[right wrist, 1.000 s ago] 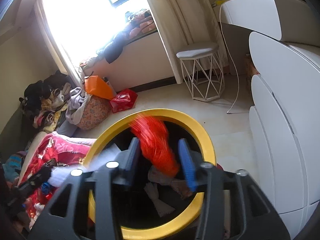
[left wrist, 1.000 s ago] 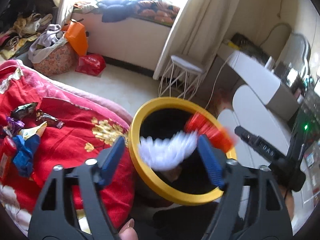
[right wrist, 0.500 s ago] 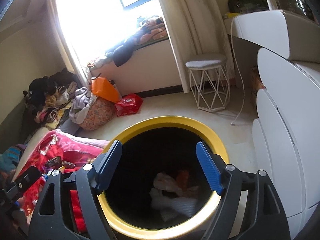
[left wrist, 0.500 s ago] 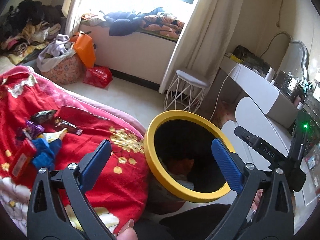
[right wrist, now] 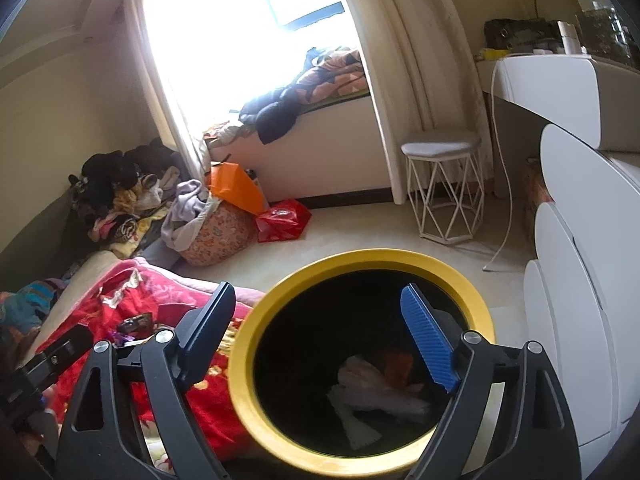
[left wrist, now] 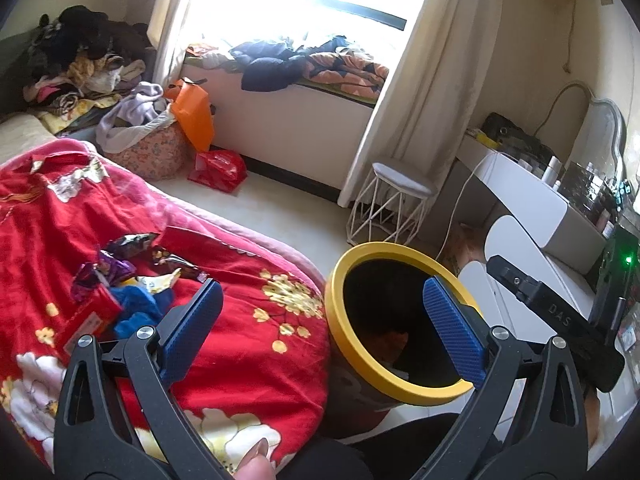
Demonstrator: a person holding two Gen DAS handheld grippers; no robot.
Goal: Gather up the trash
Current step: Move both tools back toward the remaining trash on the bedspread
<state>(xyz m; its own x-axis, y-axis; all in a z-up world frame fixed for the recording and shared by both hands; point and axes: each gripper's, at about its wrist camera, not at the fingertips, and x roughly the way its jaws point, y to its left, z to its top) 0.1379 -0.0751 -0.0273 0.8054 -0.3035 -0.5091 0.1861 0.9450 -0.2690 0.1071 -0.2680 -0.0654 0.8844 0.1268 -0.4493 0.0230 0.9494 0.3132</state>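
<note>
**Wrappers dropped into yellow-rimmed bin**

Released since the earlier frame, white and red wrappers (right wrist: 376, 384) are now seen lying inside the yellow-rimmed bin (right wrist: 248, 364). Nothing is held by the left gripper (left wrist: 320, 332), spread wide; the right gripper (right wrist: 316, 332) is still opening, empty. More wrappers (left wrist: 128, 280) are left on the red blanket (left wrist: 248, 344).
</note>
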